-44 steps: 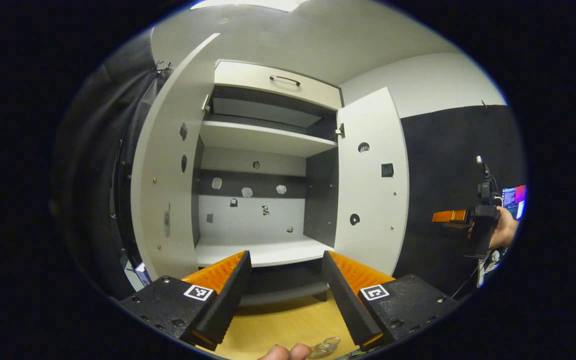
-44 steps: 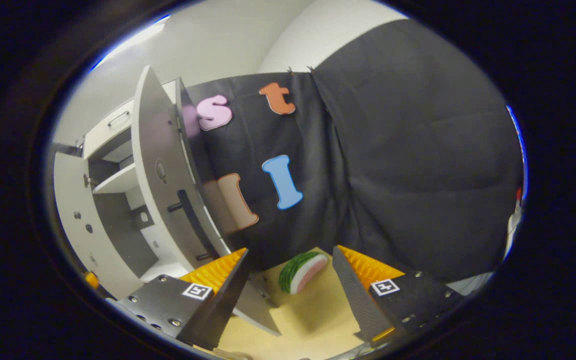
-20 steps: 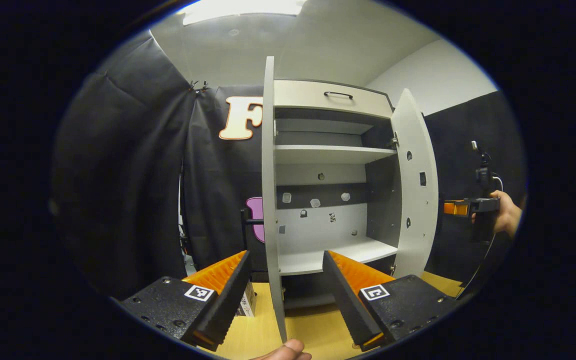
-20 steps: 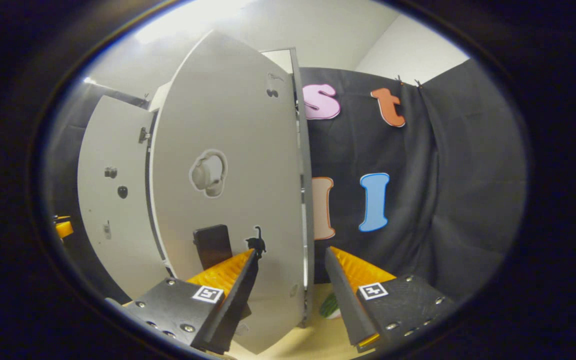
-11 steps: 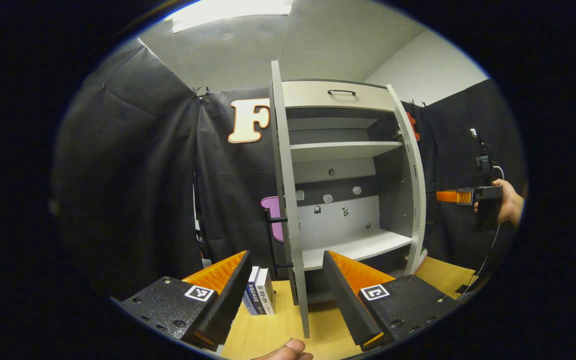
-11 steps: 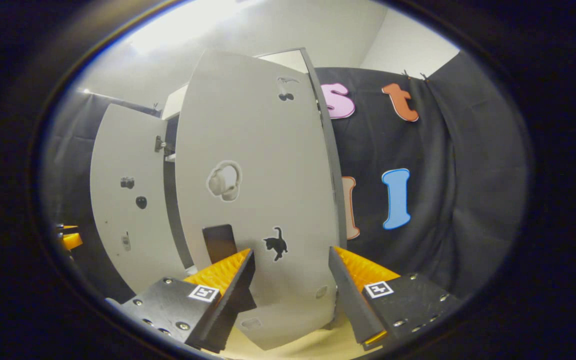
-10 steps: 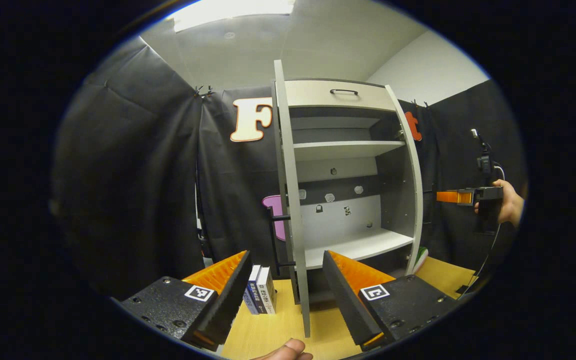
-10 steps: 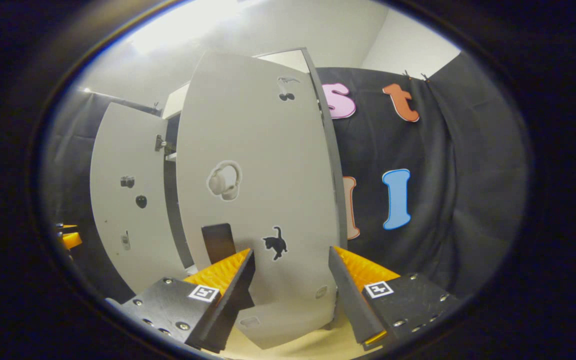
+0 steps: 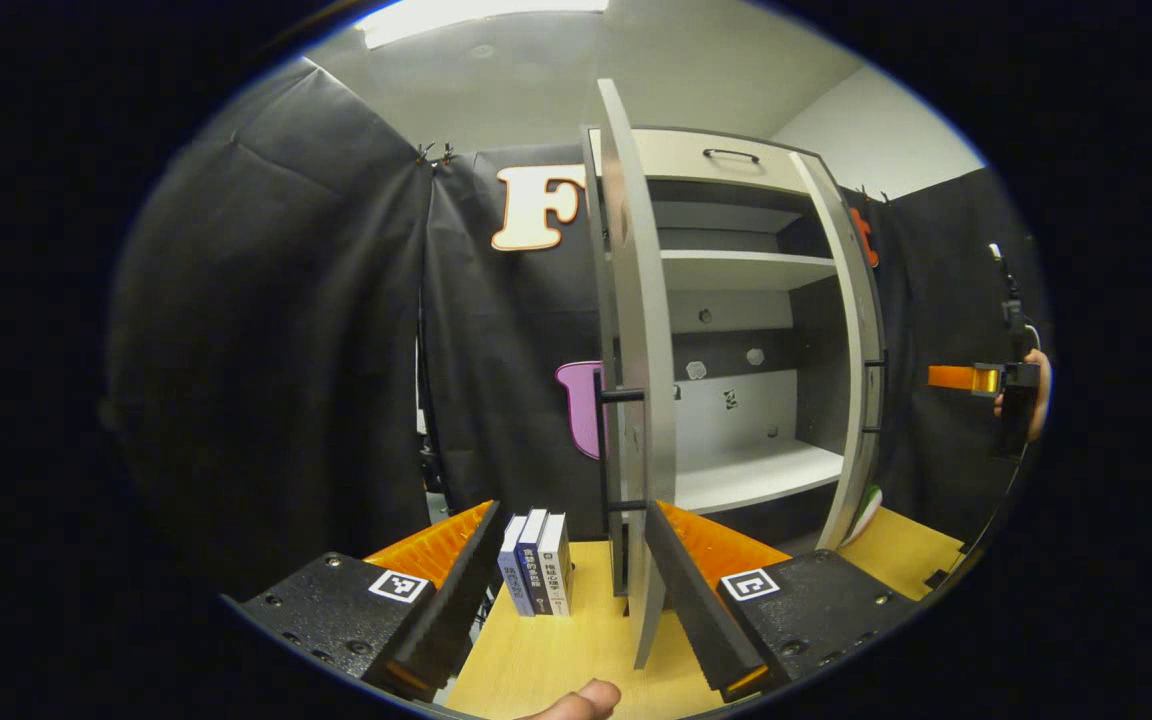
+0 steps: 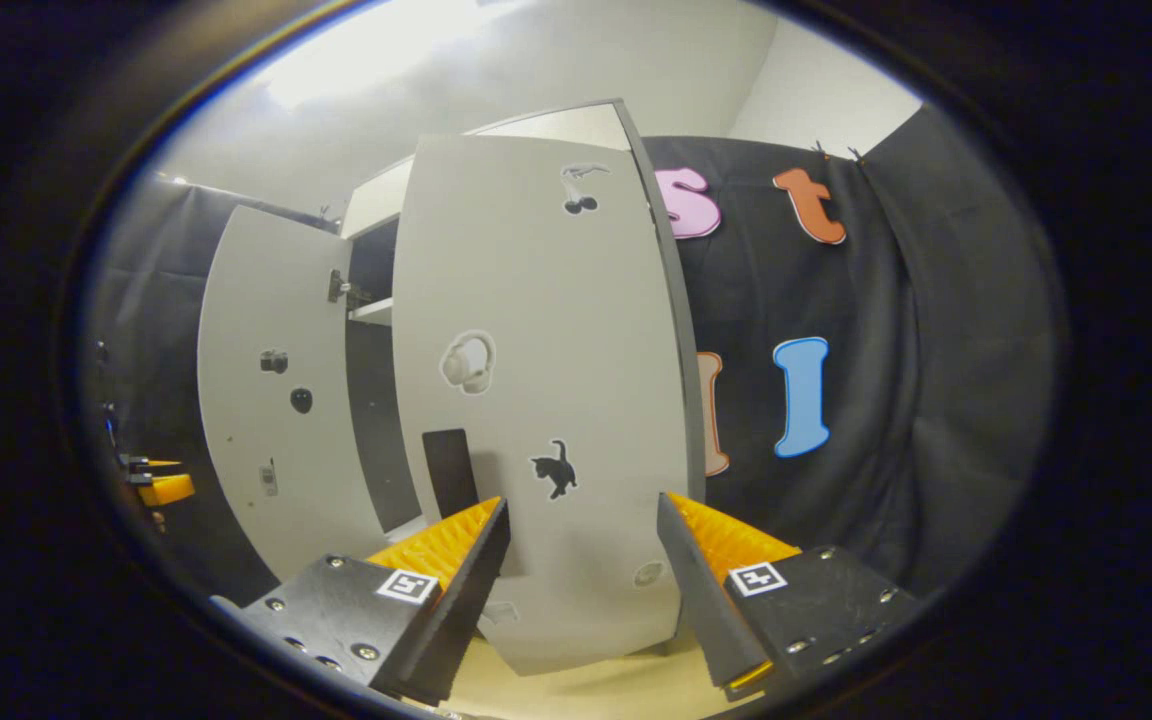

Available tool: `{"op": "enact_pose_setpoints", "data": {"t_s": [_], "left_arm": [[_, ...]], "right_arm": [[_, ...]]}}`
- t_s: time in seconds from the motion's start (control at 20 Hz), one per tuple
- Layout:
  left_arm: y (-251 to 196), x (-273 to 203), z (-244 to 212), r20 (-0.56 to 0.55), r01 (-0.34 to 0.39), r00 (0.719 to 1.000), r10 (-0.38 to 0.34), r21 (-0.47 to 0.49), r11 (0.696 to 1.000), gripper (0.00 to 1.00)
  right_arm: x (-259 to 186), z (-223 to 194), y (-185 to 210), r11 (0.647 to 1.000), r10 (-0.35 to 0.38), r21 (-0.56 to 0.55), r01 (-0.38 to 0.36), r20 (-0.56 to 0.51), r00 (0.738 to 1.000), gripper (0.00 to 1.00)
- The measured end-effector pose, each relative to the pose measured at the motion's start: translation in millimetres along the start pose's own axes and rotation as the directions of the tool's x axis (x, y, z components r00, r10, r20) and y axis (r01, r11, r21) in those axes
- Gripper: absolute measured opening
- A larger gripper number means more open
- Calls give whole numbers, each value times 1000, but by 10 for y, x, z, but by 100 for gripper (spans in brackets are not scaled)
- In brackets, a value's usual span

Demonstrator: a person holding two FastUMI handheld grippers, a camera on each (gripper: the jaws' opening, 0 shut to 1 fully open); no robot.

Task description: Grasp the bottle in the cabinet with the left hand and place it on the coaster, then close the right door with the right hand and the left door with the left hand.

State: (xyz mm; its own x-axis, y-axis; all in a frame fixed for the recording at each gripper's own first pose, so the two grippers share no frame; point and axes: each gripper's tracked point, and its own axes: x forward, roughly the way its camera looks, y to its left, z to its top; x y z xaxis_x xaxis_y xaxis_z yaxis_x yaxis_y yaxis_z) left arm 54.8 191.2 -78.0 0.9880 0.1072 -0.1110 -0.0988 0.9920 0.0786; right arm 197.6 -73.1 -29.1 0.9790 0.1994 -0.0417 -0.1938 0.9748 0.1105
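Since a moment ago, the right door point(image 10: 536, 400) has been swung further shut. Both grippers' fingers are spread, holding nothing. Three books point(image 9: 534, 562) are seen left of the left door point(image 9: 641, 380) on the table point(image 9: 556, 660).

Grey right door point(image 10: 536, 330) (black cat sticker point(image 10: 556, 468)); light wood table point(image 9: 546, 660).

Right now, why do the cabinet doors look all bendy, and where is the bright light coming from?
Left gripper view: the fisheye lens bows the left door and right door; the glow is a ceiling lamp at the top edge. Right gripper view: the right door bulges the same way, and glare whitens the ceiling above it. Both pictures look sharp.
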Motion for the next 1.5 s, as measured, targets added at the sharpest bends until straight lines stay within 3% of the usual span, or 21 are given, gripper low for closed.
{"op": "enact_pose_setpoints", "data": {"t_s": [0.25, 0.35, 0.6, 0.8, 0.9, 0.95, 1.0, 1.15, 1.3, 1.5], "left_arm": [[320, 301, -161, -34, -76, 997, 76, 10, 997, 89], [411, 461, -234, -60, -97, 993, 98, 16, 995, 89], [325, 816, -167, -50, -91, 994, 93, 47, 995, 91], [239, 759, -162, -55, -110, 993, 106, -56, 992, 86], [265, 750, -181, -65, -143, 988, 139, -49, 989, 86], [257, 742, -181, -67, -152, 987, 149, -40, 988, 88], [246, 734, -167, -57, -154, 987, 152, -33, 988, 88], [140, 743, -175, -61, -135, 990, 131, -62, 989, 87], [-66, 748, -162, -66, -90, 994, 84, -88, 992, 88], [-318, 774, -149, -68, -61, 996, 54, -93, 994, 89]], "right_arm": [[-271, -99, -77, 1000, -11, -2, 11, 5, 1000, 91], [-411, -151, -134, 999, -41, -14, 41, 4, 999, 86], [-923, -247, 123, 1000, 16, -8, -16, 9, 1000, 90], [-1314, -249, 221, 999, 31, -31, -30, 35, 999, 91], [-1425, -249, 230, 999, 27, -26, -26, 42, 999, 87], [-1487, -259, 213, 1000, 22, -20, -21, 39, 999, 91], [-1532, -267, 184, 1000, 11, -17, -10, 36, 999, 87], [-1643, -290, 68, 1000, -31, -3, 31, 36, 999, 91], [-1696, -322, 8, 999, -41, 21, 40, 22, 999, 87], [-1750, -303, -75, 999, -49, 8, 49, 20, 999, 91]]}}
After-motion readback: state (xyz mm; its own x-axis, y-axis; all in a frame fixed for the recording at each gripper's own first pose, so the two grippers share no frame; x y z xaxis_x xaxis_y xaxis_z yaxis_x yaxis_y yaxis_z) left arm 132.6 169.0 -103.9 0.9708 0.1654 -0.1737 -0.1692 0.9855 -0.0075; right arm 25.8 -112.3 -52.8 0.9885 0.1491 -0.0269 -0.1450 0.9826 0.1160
